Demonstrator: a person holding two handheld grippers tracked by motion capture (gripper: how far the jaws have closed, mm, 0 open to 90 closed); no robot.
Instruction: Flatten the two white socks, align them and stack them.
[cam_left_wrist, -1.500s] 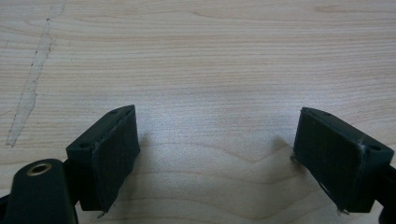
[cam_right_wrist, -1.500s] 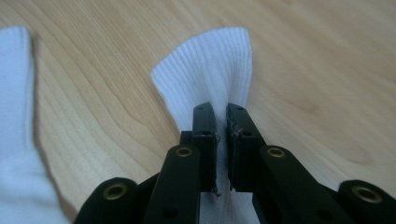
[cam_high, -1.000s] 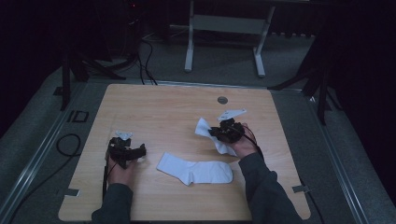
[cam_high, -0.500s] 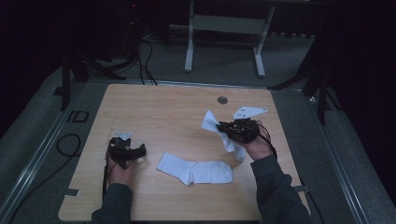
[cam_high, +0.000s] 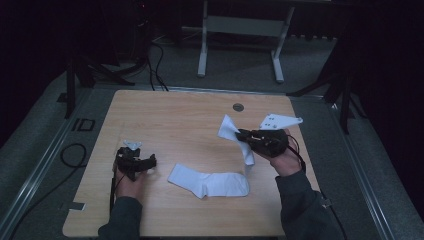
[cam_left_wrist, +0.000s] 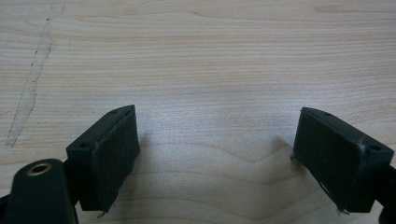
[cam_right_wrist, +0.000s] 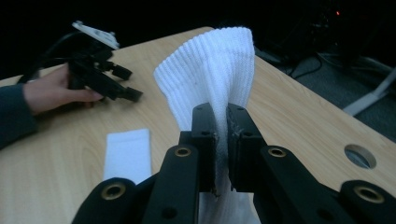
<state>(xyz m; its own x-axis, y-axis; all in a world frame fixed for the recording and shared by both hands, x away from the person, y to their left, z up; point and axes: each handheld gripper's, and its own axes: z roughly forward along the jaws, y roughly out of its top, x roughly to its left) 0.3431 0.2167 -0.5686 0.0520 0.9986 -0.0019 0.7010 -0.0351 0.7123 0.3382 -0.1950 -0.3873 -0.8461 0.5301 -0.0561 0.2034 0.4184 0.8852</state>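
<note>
Overall, table (cam_high: 190, 115): rectangular top, pale wood grain, rounded corners, one round grommet hole (cam_high: 238, 107) near the far edge. The left gripper view shows the grain close up, with a faint pale scuff streak (cam_left_wrist: 32, 79) running down the surface.

Flat sock (cam_high: 210, 183): white, soft knit, lying full length on the table near the front edge, between the two hands, toe end toward the right. Its end also appears as a white rectangle in the right gripper view (cam_right_wrist: 127, 154).

Held sock (cam_high: 235, 137): white, ribbed cuff, lifted off the table. The right gripper (cam_high: 244, 135) has it clamped; the two black jaws are pressed together on the fabric, ribbed cuff standing above them (cam_right_wrist: 212, 70), remainder hanging below. Grey three-cornered plate on top of this gripper.

Left gripper (cam_high: 150, 161): black, rests on the table at the left, well apart from both socks. Jaws spread wide, flat dark pads (cam_left_wrist: 114, 158) with nothing but bare wood between.
</note>
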